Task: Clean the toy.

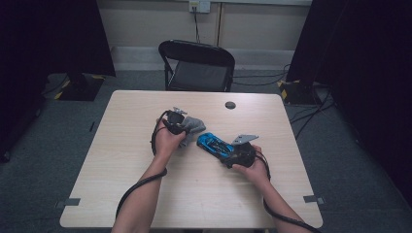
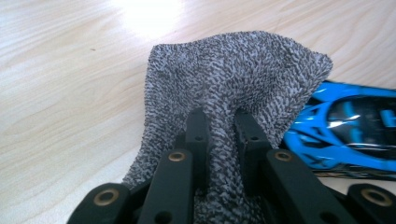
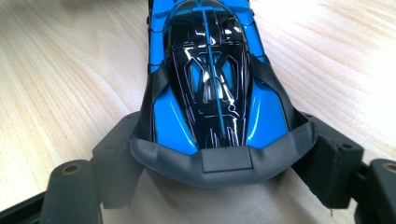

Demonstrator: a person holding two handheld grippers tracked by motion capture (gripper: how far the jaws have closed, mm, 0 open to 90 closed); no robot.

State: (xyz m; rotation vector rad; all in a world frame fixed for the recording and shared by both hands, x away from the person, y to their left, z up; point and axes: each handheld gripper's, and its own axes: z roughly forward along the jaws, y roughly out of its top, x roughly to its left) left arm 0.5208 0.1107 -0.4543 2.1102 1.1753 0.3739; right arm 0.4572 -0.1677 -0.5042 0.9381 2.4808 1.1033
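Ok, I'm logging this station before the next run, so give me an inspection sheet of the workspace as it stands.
Surface: light wood table, bare apart from a small dark round spot near the far edge.
Job's things: grey knitted cloth bunched and held beside the blue and black toy car; the car rests on the table.
Clutter: nothing seen.
Grippers: left gripper shut on the cloth; right gripper clamped across one end of the car.
Cables: one black cable trails along each forearm; more cables lie on the floor at right.
Surroundings: black folding chair behind the table, grey carpet, dark curtains either side, wall socket.
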